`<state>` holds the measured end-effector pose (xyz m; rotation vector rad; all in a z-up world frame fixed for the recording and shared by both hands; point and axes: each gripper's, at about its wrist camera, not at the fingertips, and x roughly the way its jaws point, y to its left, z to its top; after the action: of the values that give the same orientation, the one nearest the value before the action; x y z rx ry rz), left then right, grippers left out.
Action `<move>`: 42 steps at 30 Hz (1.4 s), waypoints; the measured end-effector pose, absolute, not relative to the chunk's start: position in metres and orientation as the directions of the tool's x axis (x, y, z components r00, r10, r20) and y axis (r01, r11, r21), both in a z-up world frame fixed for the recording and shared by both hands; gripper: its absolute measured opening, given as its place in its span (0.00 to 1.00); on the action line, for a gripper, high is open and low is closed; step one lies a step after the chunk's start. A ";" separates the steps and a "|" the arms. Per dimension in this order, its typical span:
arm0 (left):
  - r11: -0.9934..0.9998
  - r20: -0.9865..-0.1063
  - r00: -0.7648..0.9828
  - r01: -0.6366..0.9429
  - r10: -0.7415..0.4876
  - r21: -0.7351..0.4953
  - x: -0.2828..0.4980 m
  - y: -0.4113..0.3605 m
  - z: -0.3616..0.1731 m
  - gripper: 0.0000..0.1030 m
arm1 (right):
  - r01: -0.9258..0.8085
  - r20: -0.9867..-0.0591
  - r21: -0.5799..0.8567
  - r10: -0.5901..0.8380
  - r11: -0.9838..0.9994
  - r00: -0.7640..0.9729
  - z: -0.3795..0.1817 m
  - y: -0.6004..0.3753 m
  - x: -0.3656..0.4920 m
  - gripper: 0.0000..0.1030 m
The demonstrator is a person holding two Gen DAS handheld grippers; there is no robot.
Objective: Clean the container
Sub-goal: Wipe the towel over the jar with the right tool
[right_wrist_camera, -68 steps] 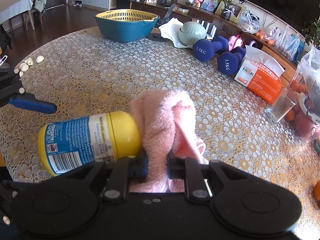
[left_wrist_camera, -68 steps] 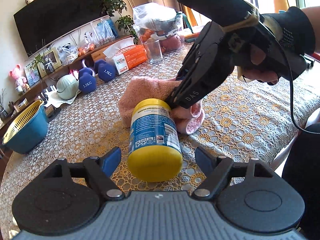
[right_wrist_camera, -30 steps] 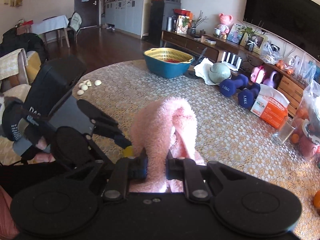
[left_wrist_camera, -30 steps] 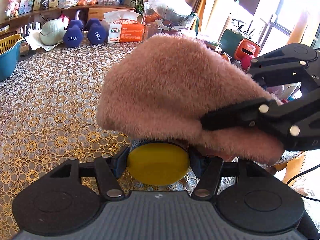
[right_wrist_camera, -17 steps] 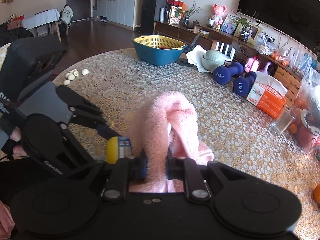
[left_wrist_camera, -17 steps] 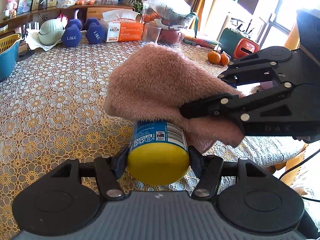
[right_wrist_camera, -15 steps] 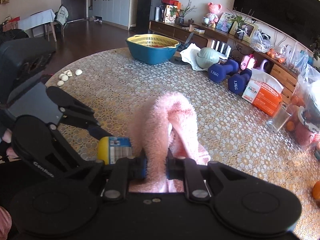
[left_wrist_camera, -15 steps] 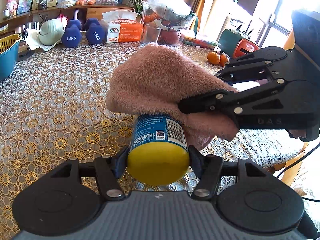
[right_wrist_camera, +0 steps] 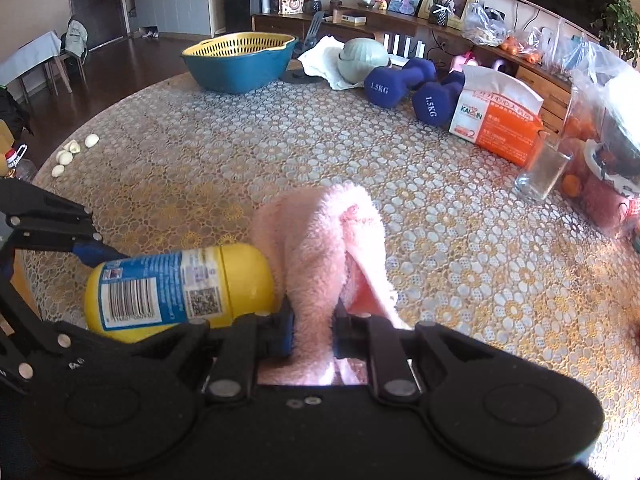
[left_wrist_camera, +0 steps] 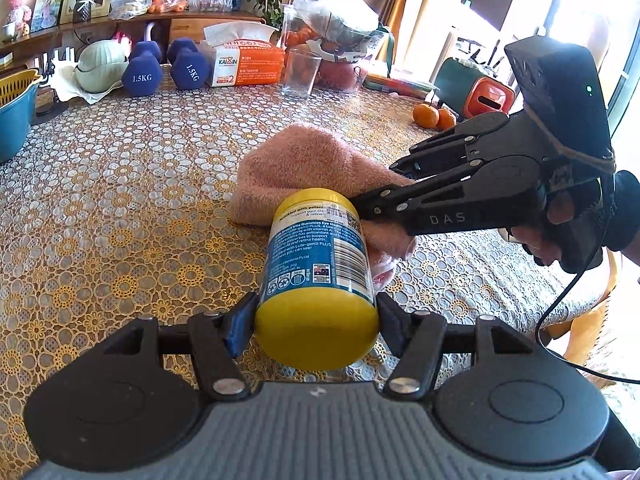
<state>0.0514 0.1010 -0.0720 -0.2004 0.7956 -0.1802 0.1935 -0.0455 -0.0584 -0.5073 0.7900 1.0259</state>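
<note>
A yellow container (left_wrist_camera: 316,276) with a blue label lies on its side, its base gripped by my left gripper (left_wrist_camera: 316,316), which is shut on it. In the right wrist view the same container (right_wrist_camera: 176,288) points its lid end at a pink fluffy cloth (right_wrist_camera: 320,252). My right gripper (right_wrist_camera: 314,330) is shut on that cloth. From the left wrist view the cloth (left_wrist_camera: 304,168) lies bunched against the container's far end, with the right gripper (left_wrist_camera: 376,204) coming in from the right, a hand behind it.
Lace-patterned tablecloth (left_wrist_camera: 120,184) covers the table. At the back stand blue dumbbells (left_wrist_camera: 160,68), an orange tissue box (left_wrist_camera: 248,64), a glass (left_wrist_camera: 300,74), bagged fruit (left_wrist_camera: 340,40) and a blue basket (right_wrist_camera: 240,60). Two oranges (left_wrist_camera: 434,116) sit right; garlic cloves (right_wrist_camera: 72,152) lie near the left edge.
The cloth has slid off the top of the container toward its far end and dropped lower. More of the blue label now shows. Both grippers stay shut.
</note>
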 end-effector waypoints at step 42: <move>0.977 -0.689 0.697 0.089 -0.199 -0.192 0.050 0.102 -0.070 0.60 | -0.932 -0.722 -0.115 0.616 0.343 0.316 -0.025 -0.042 0.153 0.16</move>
<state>0.0504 0.1021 -0.0696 -0.1480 0.7842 -0.1611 0.1530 -0.0422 -0.0253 -0.5853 0.6375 1.0994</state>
